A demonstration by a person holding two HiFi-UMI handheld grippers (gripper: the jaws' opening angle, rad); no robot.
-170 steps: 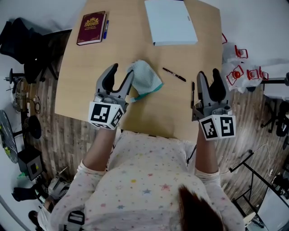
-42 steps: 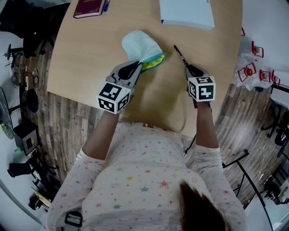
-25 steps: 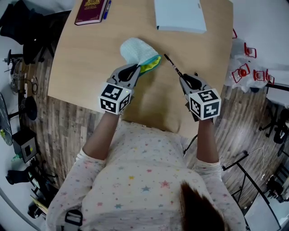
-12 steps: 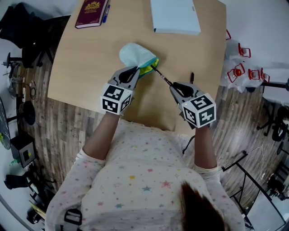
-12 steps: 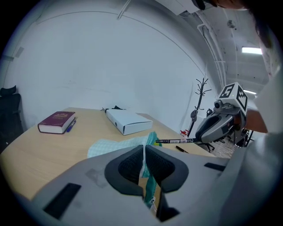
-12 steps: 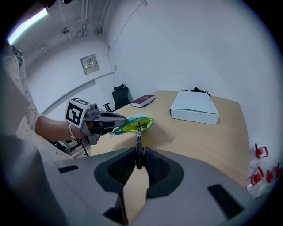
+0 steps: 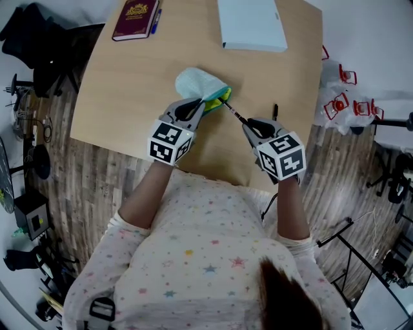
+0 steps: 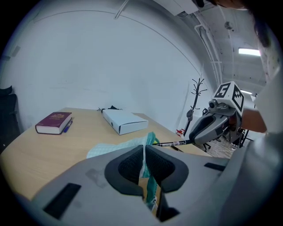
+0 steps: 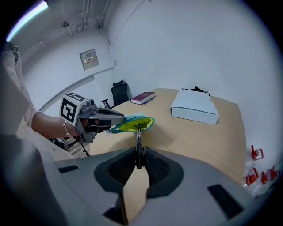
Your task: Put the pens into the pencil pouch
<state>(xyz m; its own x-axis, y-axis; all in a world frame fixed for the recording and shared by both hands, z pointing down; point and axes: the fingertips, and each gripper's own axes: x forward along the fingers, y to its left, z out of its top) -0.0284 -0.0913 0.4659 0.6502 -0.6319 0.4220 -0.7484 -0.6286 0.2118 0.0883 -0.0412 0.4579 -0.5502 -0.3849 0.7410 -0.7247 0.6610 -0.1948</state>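
Observation:
A teal pencil pouch (image 7: 197,84) with a yellow-green lining lies mid-table. My left gripper (image 7: 197,104) is shut on the near edge of its mouth, and the fabric (image 8: 116,148) is pinched between the pads and lifted. My right gripper (image 7: 251,126) is shut on a black pen (image 7: 233,113) that points left, with its tip at the pouch's mouth. In the right gripper view the pen (image 9: 139,137) runs straight out from the jaws to the open pouch (image 9: 135,123). A second black pen (image 7: 274,111) lies on the table near the right edge.
A maroon book (image 7: 134,11) with a blue pen (image 7: 155,14) beside it lies at the far left. A white box (image 7: 250,24) sits at the far middle. Red-and-white items (image 7: 342,97) lie on the floor to the right. The table's front edge runs just behind both grippers.
My right gripper has carried the black pen left across the table until its tip reached the pouch's mouth. My left gripper has stayed shut on the pouch's edge.

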